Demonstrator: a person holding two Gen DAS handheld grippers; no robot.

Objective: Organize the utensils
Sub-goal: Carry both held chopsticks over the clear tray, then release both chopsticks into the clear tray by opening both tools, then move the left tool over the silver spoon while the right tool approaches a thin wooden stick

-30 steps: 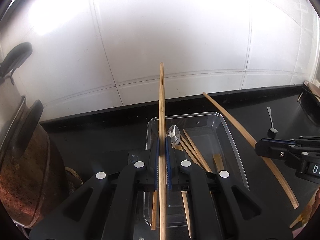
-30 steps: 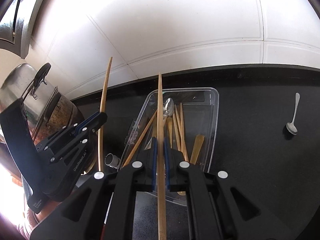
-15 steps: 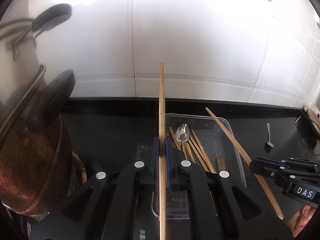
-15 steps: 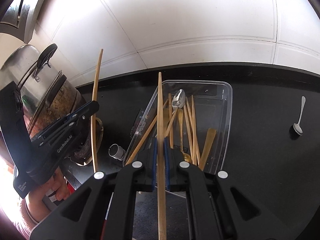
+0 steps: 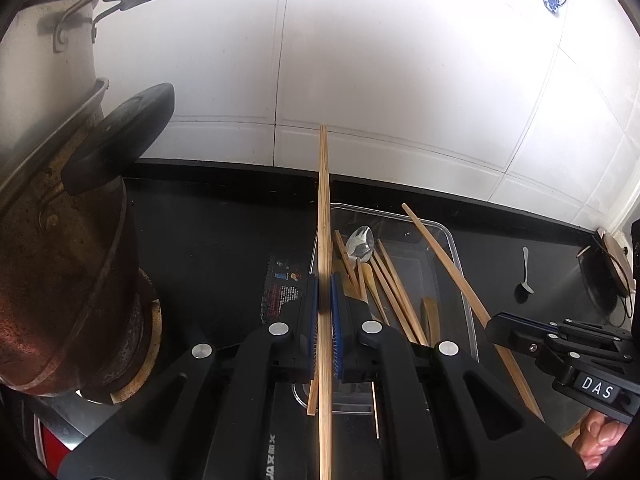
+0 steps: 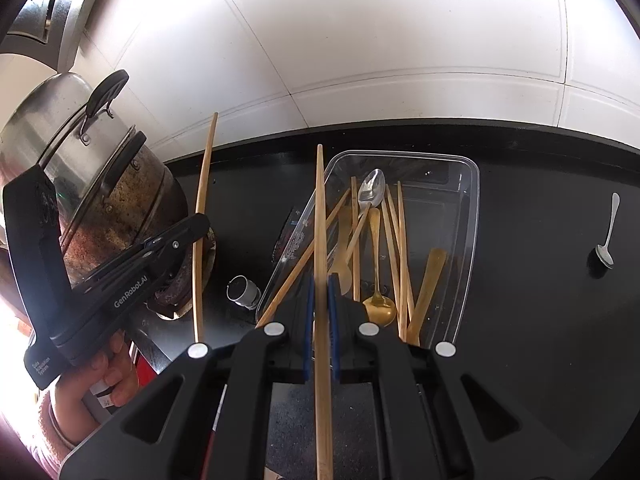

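Since the earlier frames both of your grippers have drifted sideways and the left one has rolled: in its view the pot (image 5: pixel 60 240) now fills the left edge and the clear tray (image 5: pixel 460 256) sits lower right of centre. The grips themselves are unchanged.

Left chopstick (image 5: pixel 324 240): clamped in the left gripper (image 5: pixel 325 312), running straight up the middle of the frame, its tip over the tray's left rim. Right chopstick (image 6: pixel 320 248): clamped likewise in the right gripper (image 6: pixel 319 312), its tip near the tray's upper-left corner in that view. The tray already holds several chopsticks, a steel spoon (image 6: pixel 372 192), a gold spoon (image 6: pixel 378 300) and flat wooden pieces. One small spoon (image 6: pixel 606 240) lies alone on the black counter (image 6: pixel 540 300), well apart at the right.

Risk, as I judge it: both sticks sit along the tray's left wall, so if you let go here, one may tip over the rim onto the counter. The two sticks could also cross if you converge.

Jaws: both pairs nearly closed, blue pads pressing on each stick.
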